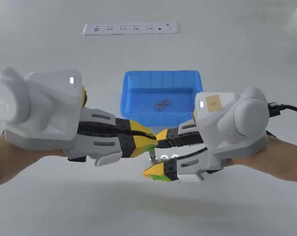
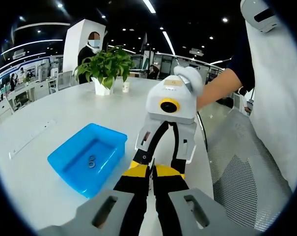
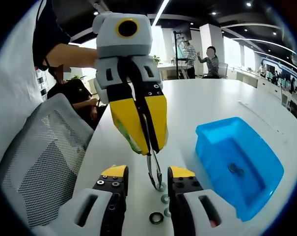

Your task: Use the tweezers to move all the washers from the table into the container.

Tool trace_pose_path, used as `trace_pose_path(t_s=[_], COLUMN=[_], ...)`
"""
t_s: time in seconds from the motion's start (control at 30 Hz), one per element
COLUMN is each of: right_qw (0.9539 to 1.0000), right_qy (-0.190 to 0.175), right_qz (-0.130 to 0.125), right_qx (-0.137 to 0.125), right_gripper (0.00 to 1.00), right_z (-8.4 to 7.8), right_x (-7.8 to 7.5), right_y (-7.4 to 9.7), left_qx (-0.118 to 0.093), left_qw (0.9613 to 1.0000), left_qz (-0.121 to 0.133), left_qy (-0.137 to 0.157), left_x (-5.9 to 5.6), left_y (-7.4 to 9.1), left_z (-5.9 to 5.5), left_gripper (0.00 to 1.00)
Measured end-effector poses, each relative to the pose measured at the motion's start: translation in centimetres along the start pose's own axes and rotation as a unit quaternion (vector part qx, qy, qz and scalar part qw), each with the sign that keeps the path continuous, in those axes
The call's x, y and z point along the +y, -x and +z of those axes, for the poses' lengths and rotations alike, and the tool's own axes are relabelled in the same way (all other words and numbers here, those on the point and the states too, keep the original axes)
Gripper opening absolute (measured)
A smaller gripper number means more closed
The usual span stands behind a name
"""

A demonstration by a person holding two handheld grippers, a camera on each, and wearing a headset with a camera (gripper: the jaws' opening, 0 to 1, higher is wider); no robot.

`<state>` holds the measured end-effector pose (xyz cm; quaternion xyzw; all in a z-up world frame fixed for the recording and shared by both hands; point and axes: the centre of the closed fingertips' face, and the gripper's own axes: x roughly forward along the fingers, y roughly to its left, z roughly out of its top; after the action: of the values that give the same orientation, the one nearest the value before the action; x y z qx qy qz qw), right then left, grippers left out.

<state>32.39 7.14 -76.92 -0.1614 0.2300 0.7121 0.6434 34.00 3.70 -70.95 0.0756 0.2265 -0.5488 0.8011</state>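
Observation:
My left gripper (image 1: pixel 150 141) is shut on thin metal tweezers (image 1: pixel 151 156) that point down at the table. In the right gripper view the left gripper (image 3: pixel 147 145) comes in from above, and the tweezers (image 3: pixel 152 169) have their tips right at a small washer (image 3: pixel 161 187). A few more washers (image 3: pixel 157 216) lie just beyond it on the white table. My right gripper (image 1: pixel 158 153) faces the left one, open, its jaws either side of the tweezers and touching nothing. The blue container (image 1: pixel 138 83) stands behind both grippers with two washers (image 1: pixel 163 104) inside.
A white power strip (image 1: pixel 131 28) lies at the table's far edge. A mesh chair (image 3: pixel 45 147) stands beside the table. A potted plant (image 2: pixel 105 69) sits on the table farther off. People stand and sit in the background.

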Motion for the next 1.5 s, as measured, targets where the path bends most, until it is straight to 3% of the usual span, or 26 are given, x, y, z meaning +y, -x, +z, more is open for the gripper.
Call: trace_pose_path(t_s=[0.23, 0.4, 0.53, 0.87, 1.1, 1.5], right_qw=[0.9997, 0.9996, 0.9995, 0.9986, 0.9988, 0.999], right_qy=[0.016, 0.015, 0.02, 0.043, 0.037, 0.03], right_qz=[0.002, 0.007, -0.004, -0.013, -0.022, -0.027], right_qx=[0.018, 0.024, 0.024, 0.027, 0.022, 0.017], right_gripper=[0.18, 0.17, 0.12, 0.11, 0.1, 0.1], right_z=[-0.61, -0.77, -0.76, -0.73, -0.79, -0.83], right_x=[-0.32, -0.31, -0.76, -0.73, -0.86, -0.99], right_y=[-0.17, -0.21, -0.14, -0.23, -0.11, -0.05], left_qx=[0.002, 0.0, 0.001, 0.001, -0.004, 0.01], left_qw=[1.0, 0.9999, 0.9999, 1.0, 0.9999, 0.9994], left_qz=[-0.005, -0.01, -0.011, -0.003, 0.0, -0.001], left_qy=[0.0, 0.005, 0.004, 0.001, 0.014, 0.033], left_x=[-0.23, -0.41, -0.44, -0.21, -0.17, -0.09], left_y=[-0.03, -0.05, -0.1, -0.04, -0.33, -0.4], left_z=[-0.04, -0.05, -0.04, -0.05, 0.08, -0.42], left_gripper=[0.06, 0.07, 0.07, 0.07, 0.07, 0.13])
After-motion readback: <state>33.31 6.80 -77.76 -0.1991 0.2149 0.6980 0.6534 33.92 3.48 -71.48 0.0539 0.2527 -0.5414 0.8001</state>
